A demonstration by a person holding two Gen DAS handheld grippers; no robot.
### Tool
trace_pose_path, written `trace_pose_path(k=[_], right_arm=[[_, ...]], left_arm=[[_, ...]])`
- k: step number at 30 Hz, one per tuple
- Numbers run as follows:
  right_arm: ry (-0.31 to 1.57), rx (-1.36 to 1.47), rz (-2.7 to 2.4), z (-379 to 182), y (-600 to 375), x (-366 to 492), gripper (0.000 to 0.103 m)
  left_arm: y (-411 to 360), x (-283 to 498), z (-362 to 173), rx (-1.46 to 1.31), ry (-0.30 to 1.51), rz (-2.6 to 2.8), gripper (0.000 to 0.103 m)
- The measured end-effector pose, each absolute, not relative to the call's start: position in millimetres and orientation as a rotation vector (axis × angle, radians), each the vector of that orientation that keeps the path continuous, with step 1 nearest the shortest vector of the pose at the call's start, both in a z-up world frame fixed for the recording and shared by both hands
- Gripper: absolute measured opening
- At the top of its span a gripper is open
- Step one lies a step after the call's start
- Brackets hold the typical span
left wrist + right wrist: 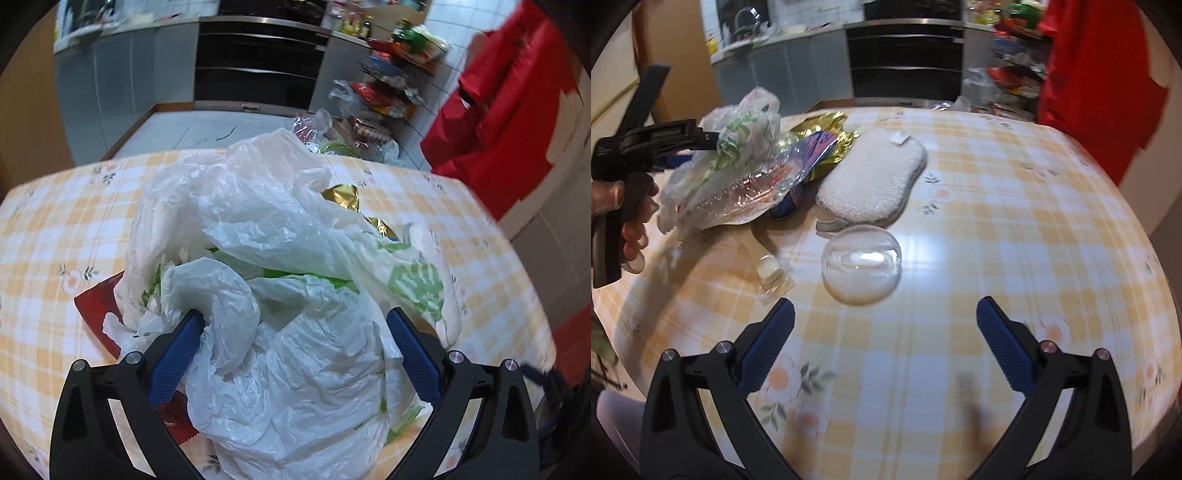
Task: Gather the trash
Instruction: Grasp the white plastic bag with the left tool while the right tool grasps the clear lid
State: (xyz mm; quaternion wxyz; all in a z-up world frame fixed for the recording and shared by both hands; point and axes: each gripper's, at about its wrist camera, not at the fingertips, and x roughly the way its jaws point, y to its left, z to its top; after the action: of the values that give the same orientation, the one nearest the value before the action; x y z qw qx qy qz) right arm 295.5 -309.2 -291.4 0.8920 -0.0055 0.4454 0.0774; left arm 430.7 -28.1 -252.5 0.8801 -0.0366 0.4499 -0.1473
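A crumpled white plastic bag (280,295) with green print lies on the checked tablecloth (55,221) and bulges between the wide-apart fingers of my open left gripper (293,314). A red wrapper (98,306) pokes out from under the bag on the left, and a gold foil wrapper (343,195) shows behind it. In the right wrist view the left gripper (701,142) reaches into the bag (738,136) from the left. My right gripper (884,314) hangs open and empty above the table, just short of a clear plastic dome lid (862,264). A small clear wrapper (768,267) lies to its left.
A white sponge pad (875,181) lies beyond the dome, beside a clear plastic package (746,195) and gold foil (827,125). Red cloth (1089,92) hangs at the right. A black oven (258,62), grey cabinets and a cluttered rack (391,85) stand past the table's far edge.
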Motion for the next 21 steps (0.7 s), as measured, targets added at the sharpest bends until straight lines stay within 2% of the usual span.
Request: trace_pose_path(k=[1, 3, 6, 7, 11, 18, 19, 20, 21], right_arm=[[0.933, -0.007, 0.169, -293.8, -308.4, 299.6, 0.097], [0.965, 0.049, 0.180, -300.9, -310.5, 309.1, 0.097], [0.983, 0.113, 0.178, -310.1, -311.3, 314.4, 0.097], [0.987, 0.104, 0.174, -311.9, -309.8, 316.5, 0.096], [1.011, 0.072, 0.183, -316.1, -299.6, 328.7, 0.090], [1.043, -0.070, 0.165, -322.5, -278.4, 344.7, 0.086], [1.041, -0.079, 0.181, -321.5, -276.5, 343.9, 0.079], [1.048, -0.084, 0.201, -319.3, -274.5, 342.6, 0.068], [1.062, -0.086, 0.214, -317.9, -273.3, 341.6, 0.066]], left_arm=[[-29.5, 428.5, -253.0, -0.057, 0.930, -0.300, 0.091], [-31.0, 424.5, -254.2, -0.012, 0.922, -0.276, 0.070], [-31.9, 416.8, -253.1, 0.044, 0.908, -0.280, 0.024], [-33.2, 412.3, -251.2, 0.082, 0.891, -0.277, 0.019], [-27.6, 393.4, -231.6, 0.103, 0.804, -0.301, 0.012], [-3.5, 349.2, -170.7, 0.079, 0.642, -0.328, 0.011], [3.7, 339.1, -163.5, 0.057, 0.628, -0.327, 0.011], [9.8, 330.6, -159.0, 0.034, 0.622, -0.329, 0.011], [12.9, 323.5, -156.5, 0.021, 0.622, -0.330, 0.011]])
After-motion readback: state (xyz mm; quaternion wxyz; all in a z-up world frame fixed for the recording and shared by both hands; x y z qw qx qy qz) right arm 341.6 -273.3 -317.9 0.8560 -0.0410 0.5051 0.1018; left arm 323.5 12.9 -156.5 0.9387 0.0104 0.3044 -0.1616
